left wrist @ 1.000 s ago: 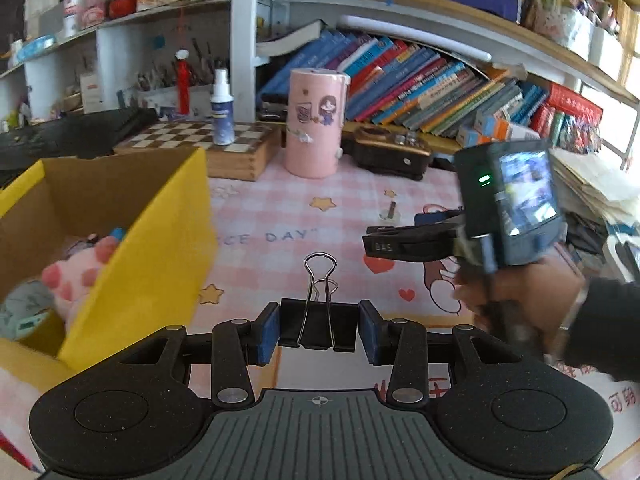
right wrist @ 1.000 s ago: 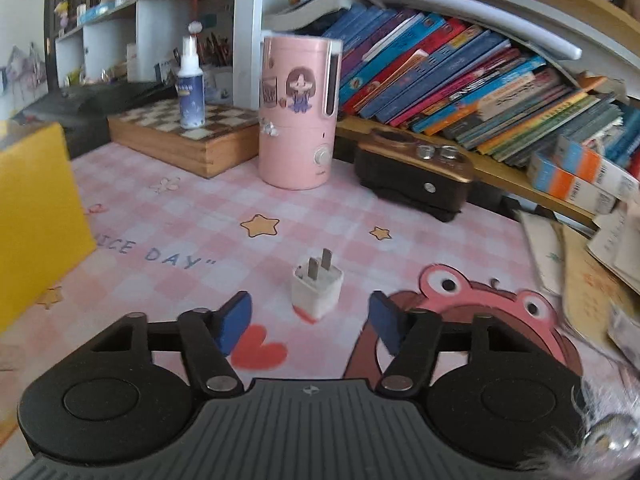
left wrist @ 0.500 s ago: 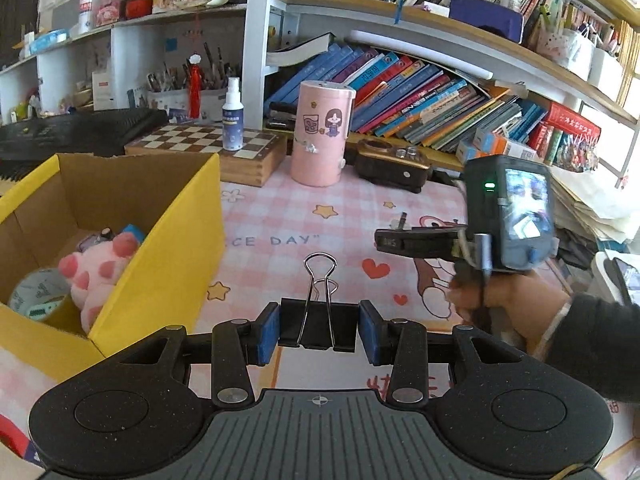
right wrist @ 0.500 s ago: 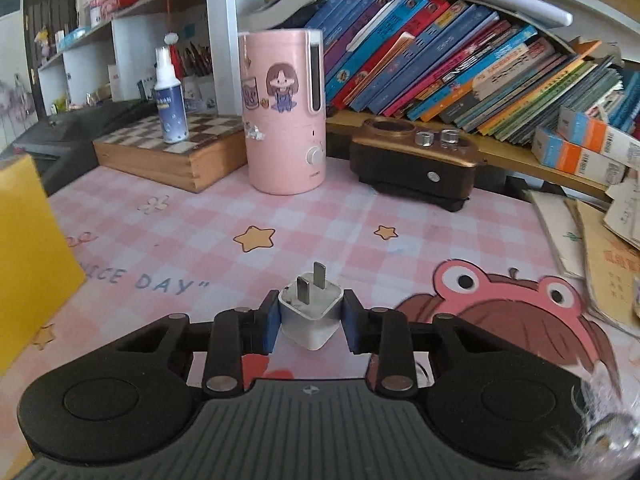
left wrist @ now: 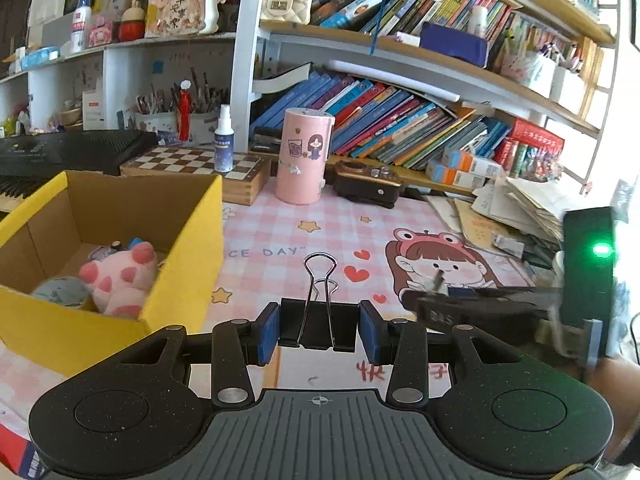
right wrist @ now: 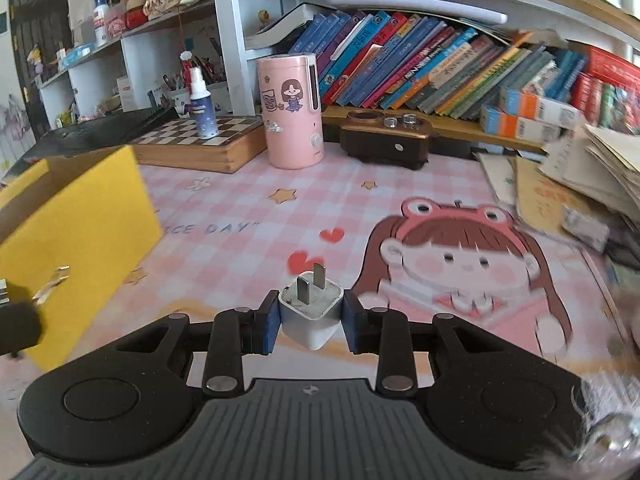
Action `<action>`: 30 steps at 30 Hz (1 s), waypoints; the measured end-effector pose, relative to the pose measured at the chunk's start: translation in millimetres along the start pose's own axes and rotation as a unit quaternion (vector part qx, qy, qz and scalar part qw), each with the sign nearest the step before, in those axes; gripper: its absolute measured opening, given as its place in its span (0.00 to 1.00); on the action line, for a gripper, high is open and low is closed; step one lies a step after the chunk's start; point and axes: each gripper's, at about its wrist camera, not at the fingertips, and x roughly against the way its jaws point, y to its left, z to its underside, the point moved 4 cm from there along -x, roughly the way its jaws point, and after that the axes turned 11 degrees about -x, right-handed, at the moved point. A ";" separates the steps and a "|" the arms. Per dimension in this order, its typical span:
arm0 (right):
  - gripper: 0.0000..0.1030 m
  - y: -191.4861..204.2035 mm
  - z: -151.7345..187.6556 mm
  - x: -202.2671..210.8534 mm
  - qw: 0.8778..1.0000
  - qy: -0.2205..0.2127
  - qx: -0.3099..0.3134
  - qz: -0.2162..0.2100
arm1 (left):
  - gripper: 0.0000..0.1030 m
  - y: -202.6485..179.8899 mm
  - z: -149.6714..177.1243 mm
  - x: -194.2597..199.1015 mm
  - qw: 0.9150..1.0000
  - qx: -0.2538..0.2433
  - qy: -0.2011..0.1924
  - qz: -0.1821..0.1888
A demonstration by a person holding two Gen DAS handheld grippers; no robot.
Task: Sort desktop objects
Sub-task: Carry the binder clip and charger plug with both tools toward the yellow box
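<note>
Yellow box [left wrist: 188, 240] ahead-left, open-topped. Left gripper [left wrist: 319, 334] clamped on black binder clip [left wrist: 318, 326]; right gripper [right wrist: 308, 322] clamped on white charger plug [right wrist: 311, 316]. Carry over the rim, then release low.

A pink-and-white checked mat [left wrist: 280, 232] covers the desk, printed with yellow stars, red hearts and a brown-haired cartoon girl in a pink frog hat. The box [left wrist: 188, 240] is bright yellow outside, plain brown cardboard inside, holding a pale pink plush [left wrist: 120, 280] with darker pink spots. The binder clip [left wrist: 318, 328] is black with silver wire handles. The plug adapter [right wrist: 311, 316] is white with grey metal prongs. Both grippers are black with blue pads [left wrist: 269, 332].
</note>
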 end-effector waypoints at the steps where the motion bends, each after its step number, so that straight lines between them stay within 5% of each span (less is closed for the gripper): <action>1: 0.29 4.9 4.0 10.9 1.000 0.000 -0.005 0.002 | 0.39 3.1 2.3 5.9 1.000 0.000 -0.003 0.004; 10: 0.29 66.9 44.3 87.0 1.000 0.001 -0.023 -0.004 | 0.39 44.0 36.0 56.4 0.999 0.014 -0.017 0.028; 30: 0.29 210.0 159.9 169.7 0.999 0.026 0.005 -0.029 | 0.39 127.6 123.2 173.1 1.000 0.020 -0.002 -0.013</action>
